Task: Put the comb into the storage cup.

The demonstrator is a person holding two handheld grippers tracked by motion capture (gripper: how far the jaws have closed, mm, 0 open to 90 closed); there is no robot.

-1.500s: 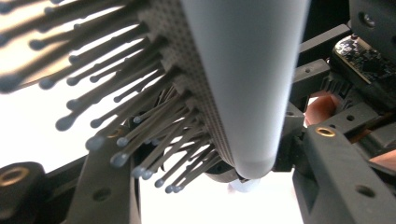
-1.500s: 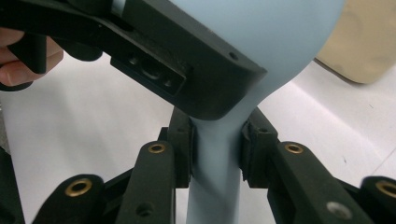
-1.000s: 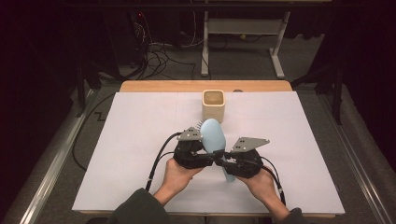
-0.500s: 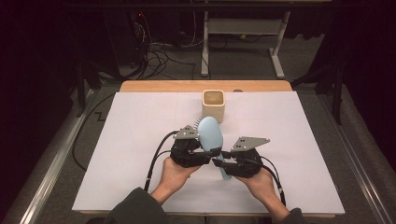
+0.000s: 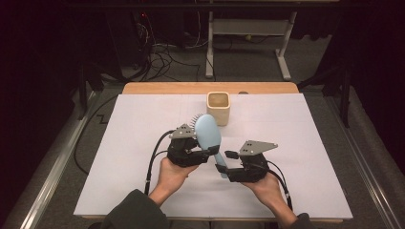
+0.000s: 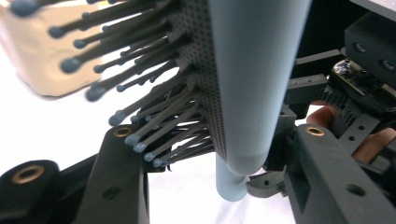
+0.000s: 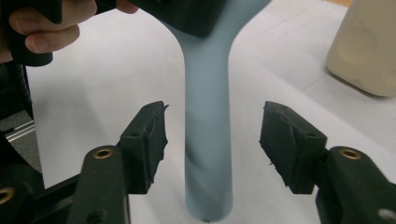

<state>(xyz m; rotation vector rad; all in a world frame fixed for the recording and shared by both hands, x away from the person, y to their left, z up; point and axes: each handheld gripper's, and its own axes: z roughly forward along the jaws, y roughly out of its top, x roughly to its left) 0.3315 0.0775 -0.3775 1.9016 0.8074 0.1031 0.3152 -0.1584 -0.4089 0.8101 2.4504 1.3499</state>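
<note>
right gripper (image 7: 212, 140): jaws just opening, standing wide of hairbrush (image 5: 208, 135) handle, not touching | left gripper (image 5: 203, 153): jaws clamping brush head base, contact hidden by bristles | brush hanging above desk (image 5: 310, 138) | cup (image 5: 218, 108) beyond, blurring in gripper views

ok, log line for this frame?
left gripper: shut on pale blue plastic hairbrush | right gripper: jaws just opened, handle between, untouched | beige square cup: behind
</note>
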